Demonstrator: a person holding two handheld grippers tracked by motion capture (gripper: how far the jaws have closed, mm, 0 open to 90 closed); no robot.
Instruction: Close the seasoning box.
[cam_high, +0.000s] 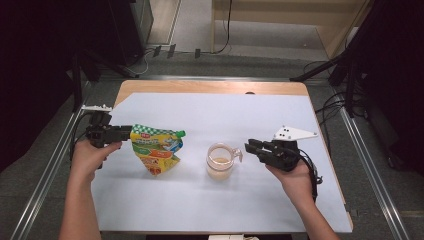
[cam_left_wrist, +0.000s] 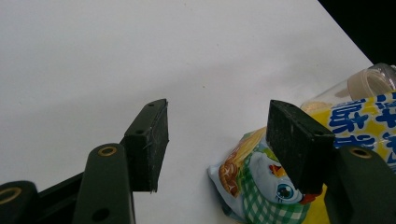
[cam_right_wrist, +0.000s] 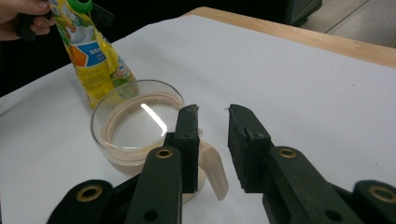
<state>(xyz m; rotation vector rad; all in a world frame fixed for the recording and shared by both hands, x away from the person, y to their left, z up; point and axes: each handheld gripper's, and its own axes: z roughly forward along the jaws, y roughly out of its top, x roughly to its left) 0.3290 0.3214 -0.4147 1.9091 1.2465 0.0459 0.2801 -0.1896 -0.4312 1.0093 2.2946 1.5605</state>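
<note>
Right gripper (cam_high: 251, 148) released, jaws apart, cup (cam_high: 220, 161) handle at its 9 o'clock, nearer than left. Left gripper (cam_high: 129, 132) grasping pouch (cam_high: 156, 149) top, pouch upright.

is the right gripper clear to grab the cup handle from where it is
Probably yes. The right gripper sits just beside the cup, jaws open, and the handle juts toward it with nothing between. The pouch stands on the cup's far side.
</note>
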